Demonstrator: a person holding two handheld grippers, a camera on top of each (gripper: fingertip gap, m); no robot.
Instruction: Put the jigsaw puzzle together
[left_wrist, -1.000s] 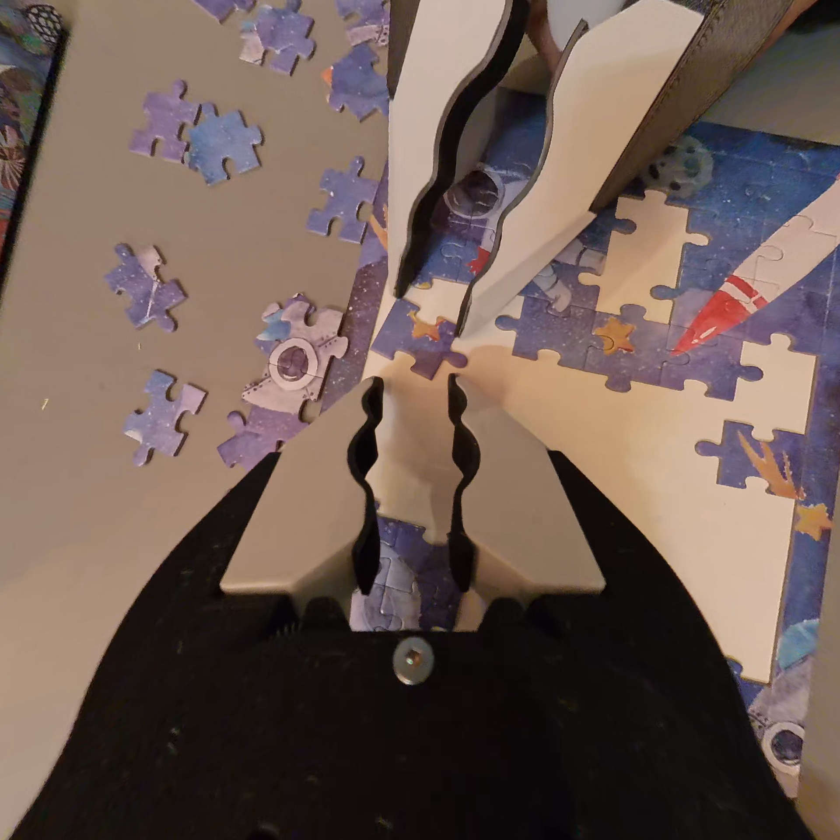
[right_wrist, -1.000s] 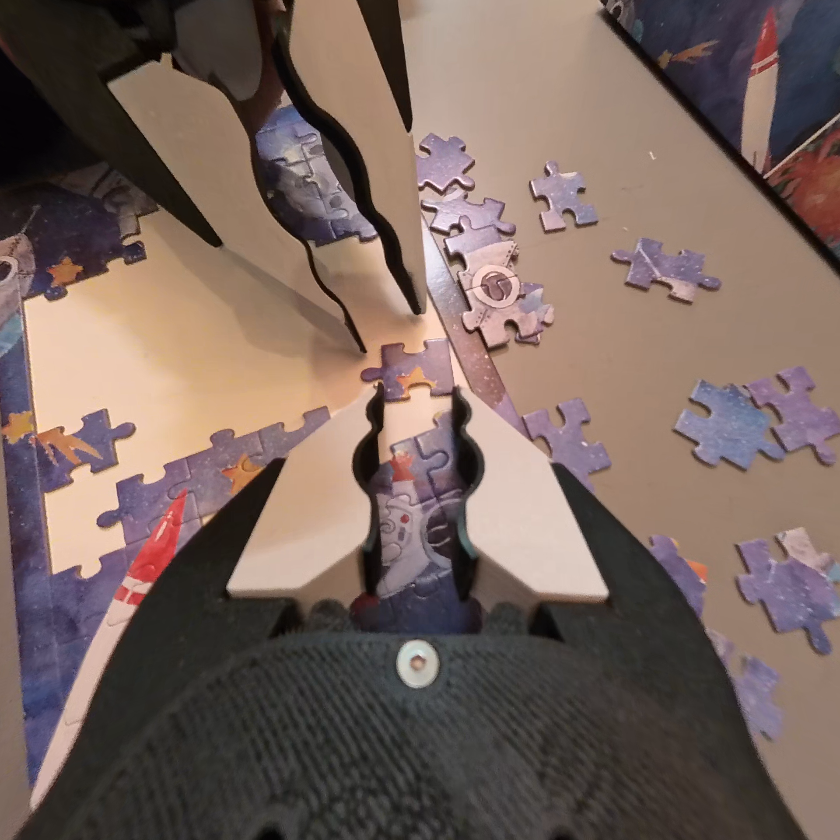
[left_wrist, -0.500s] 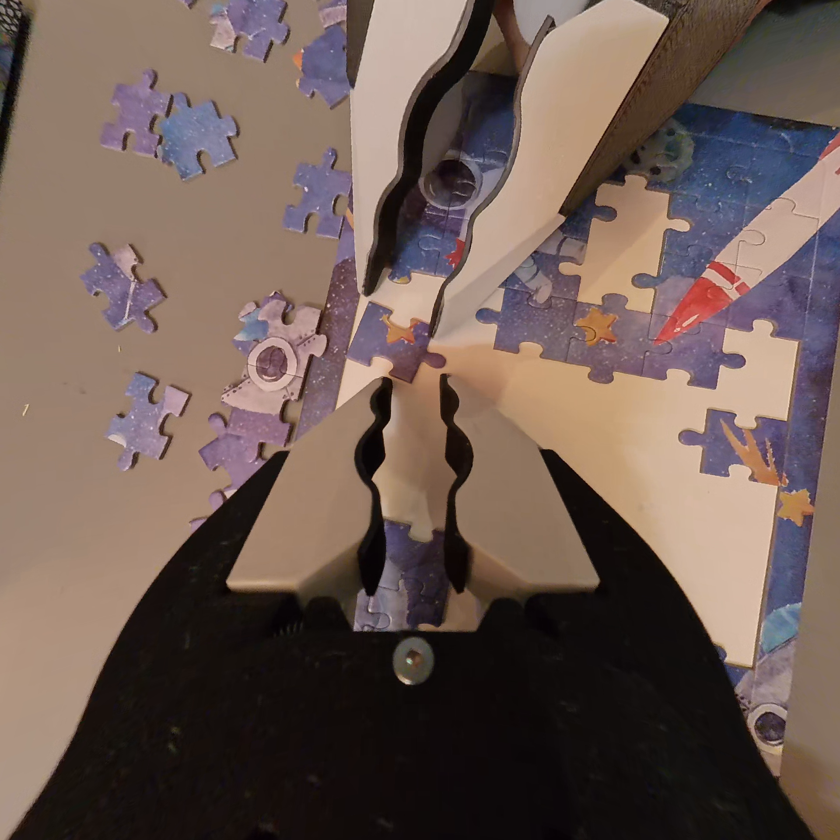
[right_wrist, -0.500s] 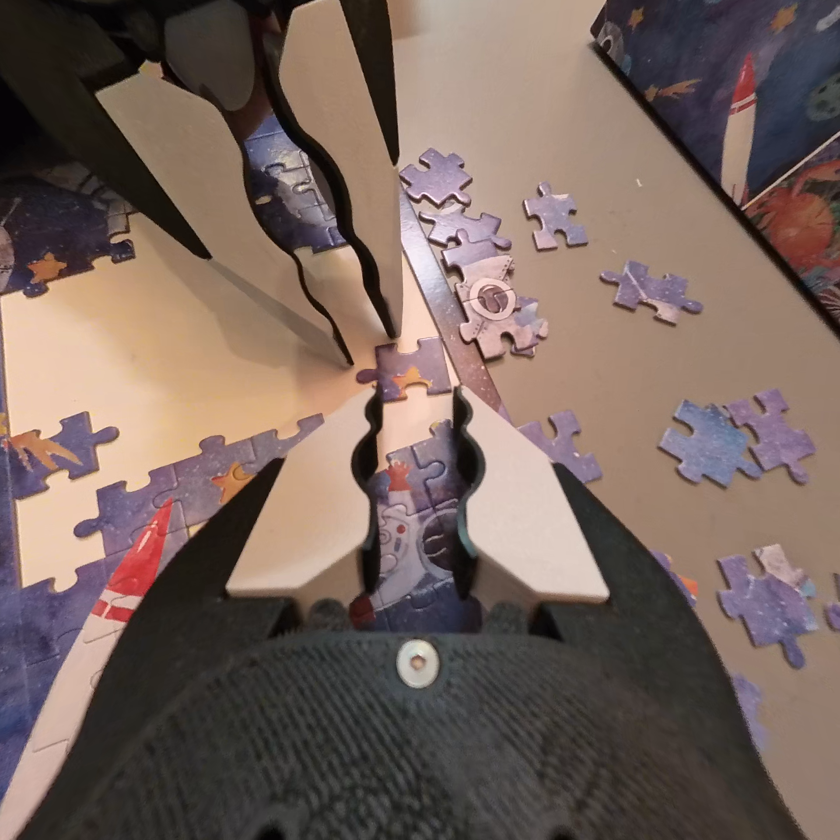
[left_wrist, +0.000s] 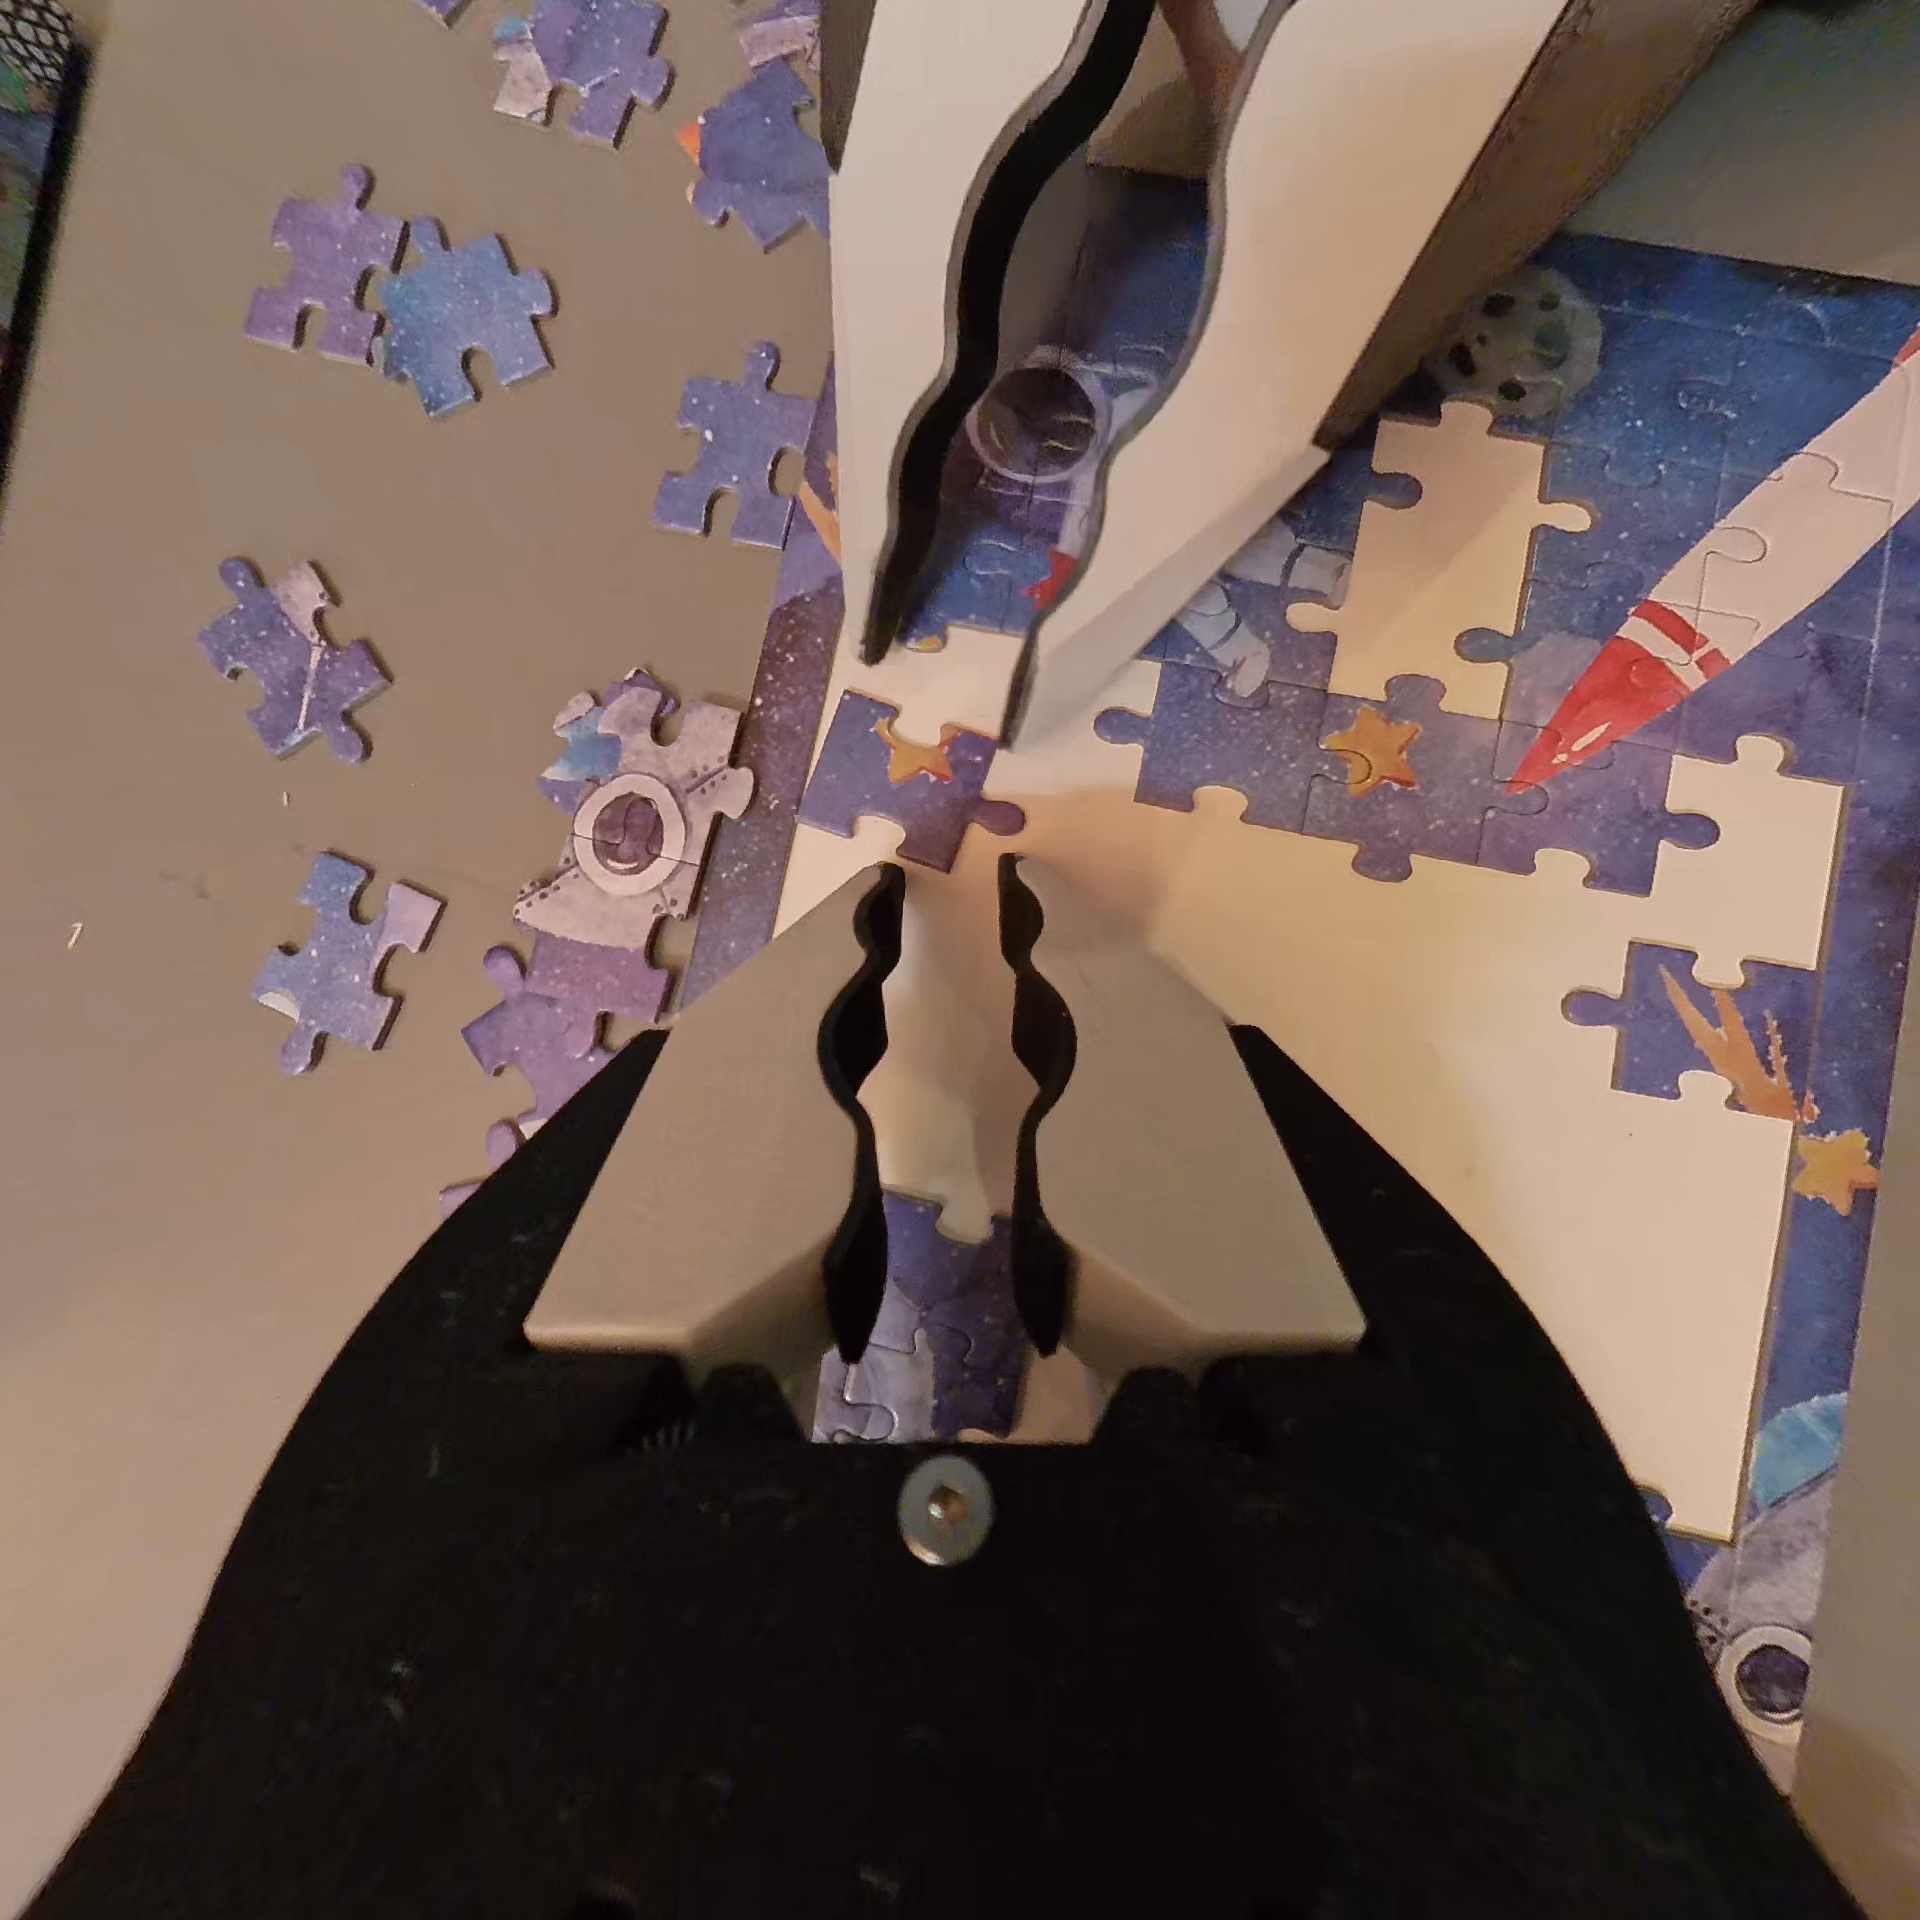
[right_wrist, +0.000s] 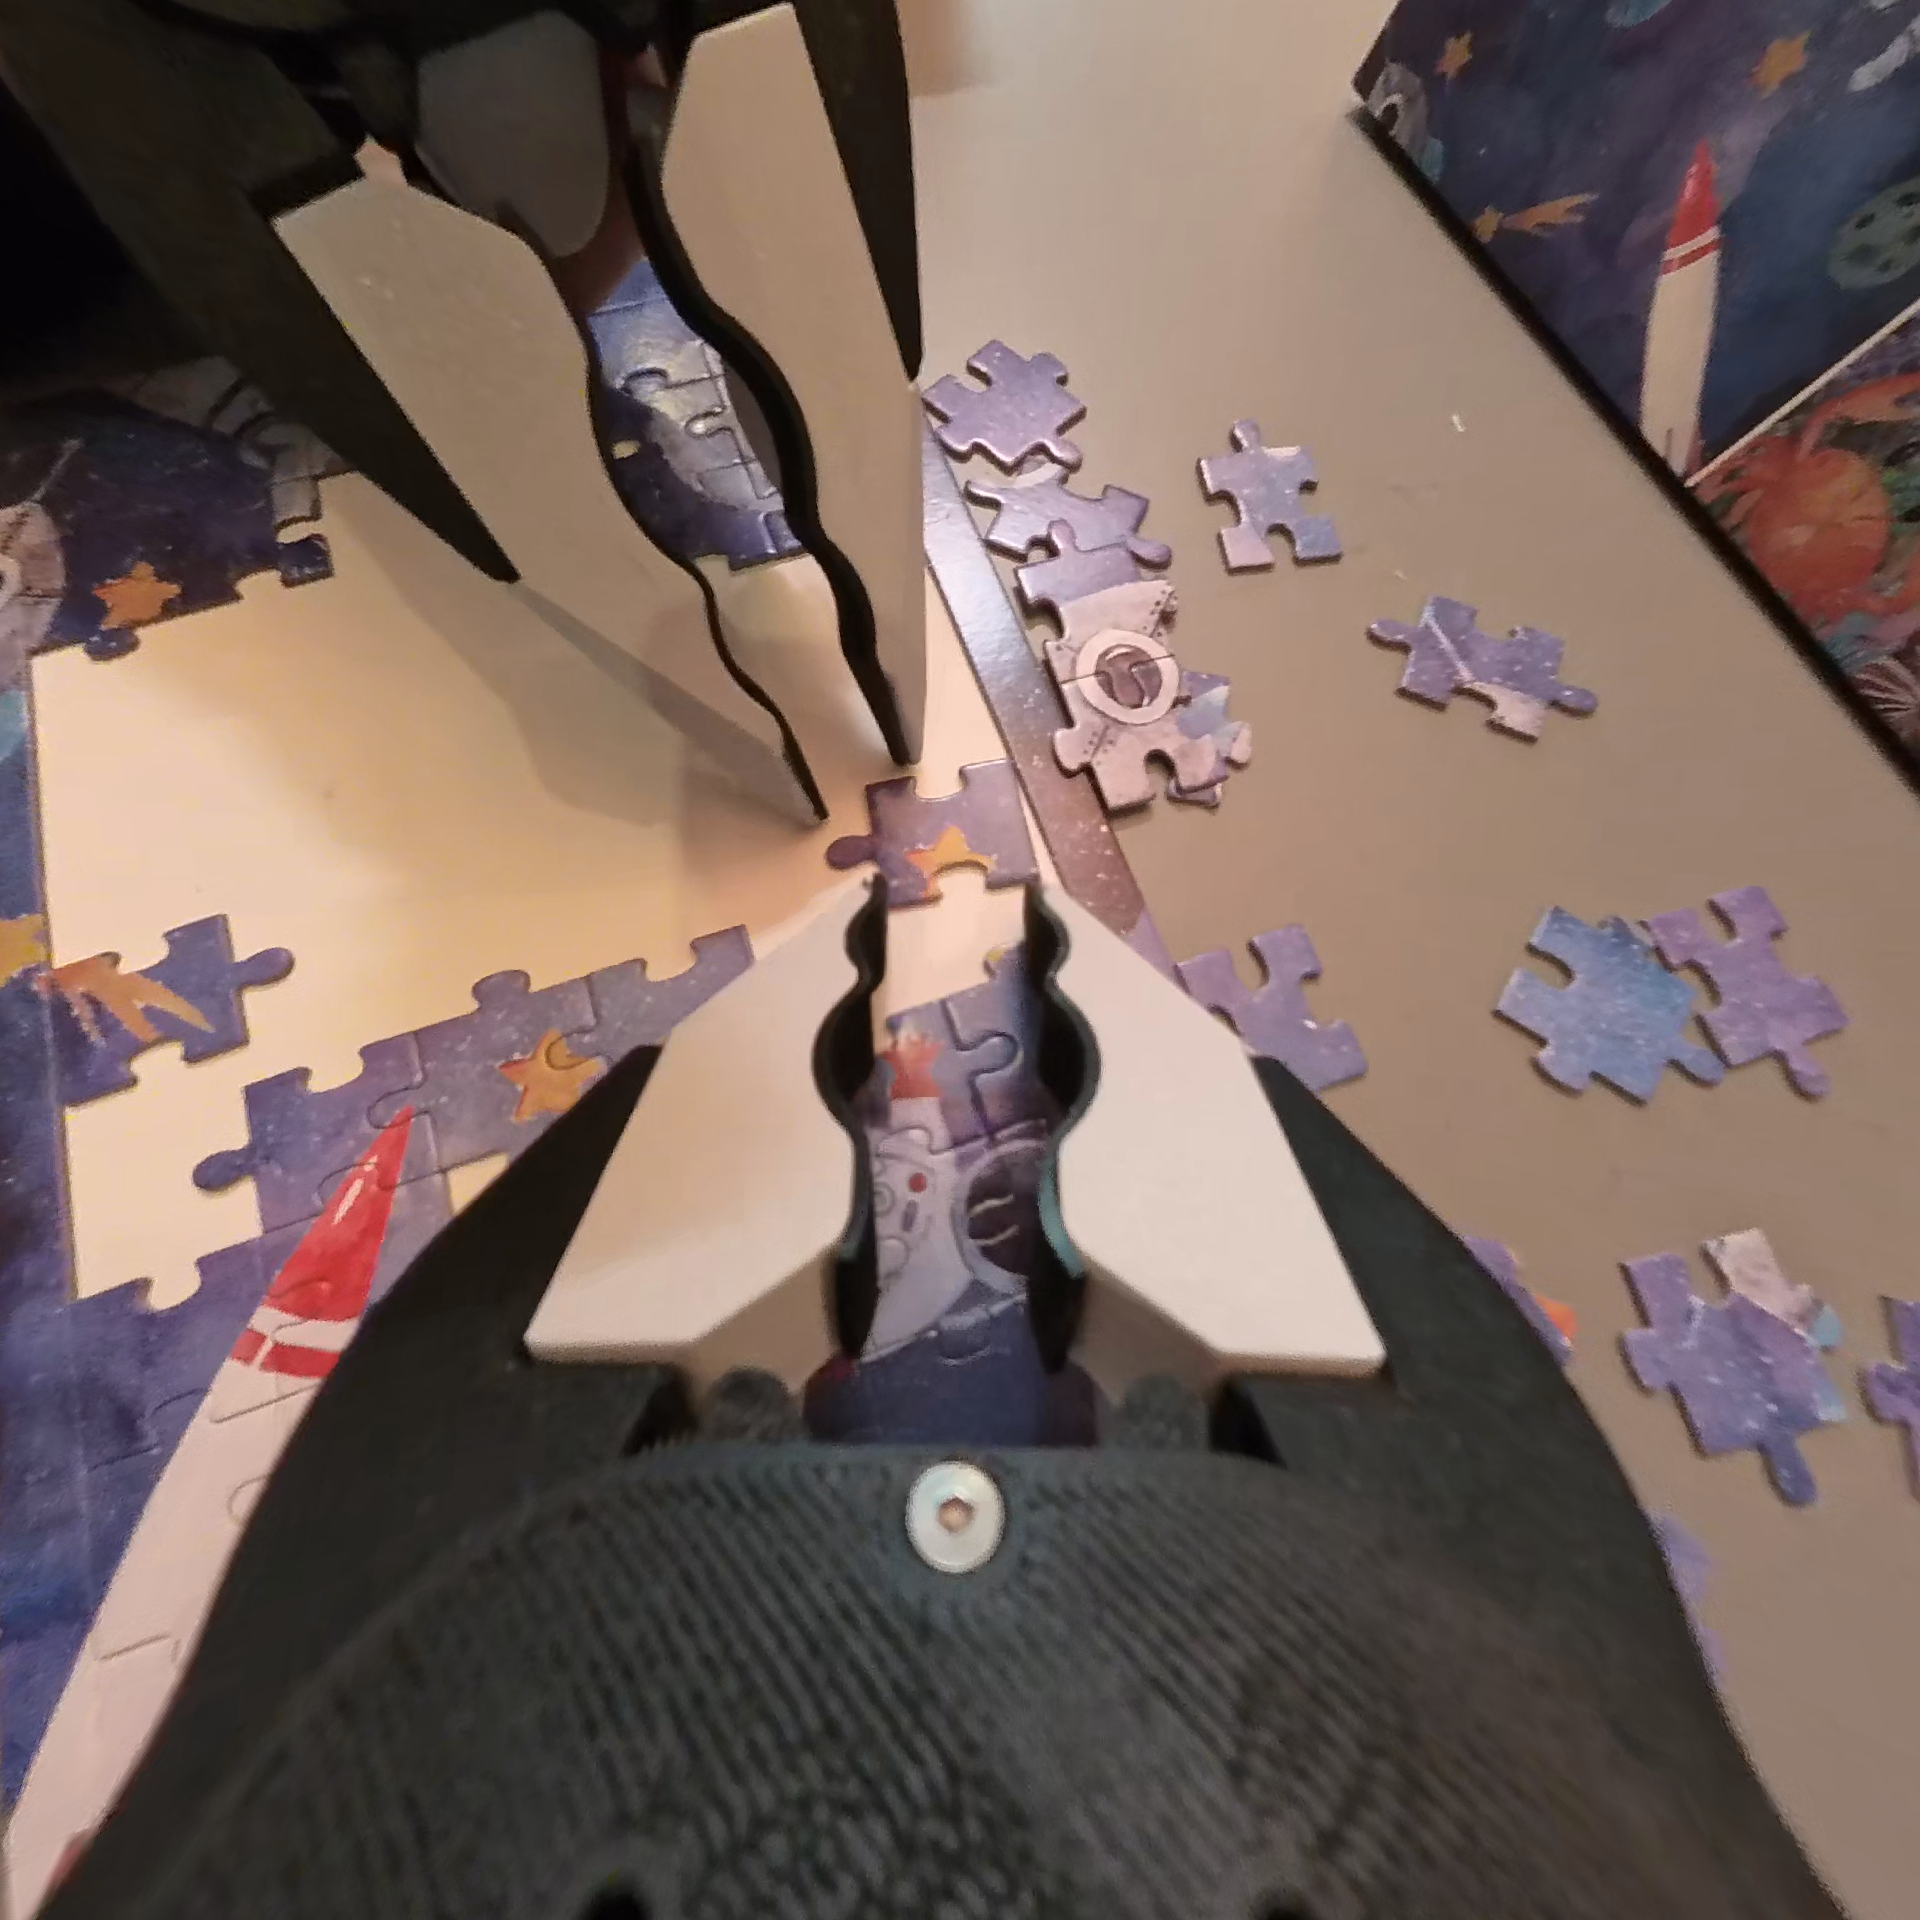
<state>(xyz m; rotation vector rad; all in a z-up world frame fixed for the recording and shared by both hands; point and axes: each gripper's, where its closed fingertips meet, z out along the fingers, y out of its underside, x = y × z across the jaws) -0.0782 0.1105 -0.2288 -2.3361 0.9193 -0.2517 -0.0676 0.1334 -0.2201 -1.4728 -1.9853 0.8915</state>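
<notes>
Left gripper (left_wrist: 951, 868) and right gripper (right_wrist: 951, 894) are both hovering slightly open, gripping nothing, tips flanking a star puzzle piece (left_wrist: 914, 779) lying in the puzzle tray (left_wrist: 1351, 1039).

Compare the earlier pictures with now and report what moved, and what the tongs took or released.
The left tongs narrowed slightly and stand at the star puzzle piece; the right tongs still face them across it. Nothing was taken or released. The piece and the loose pieces beside the tray stayed put.
</notes>
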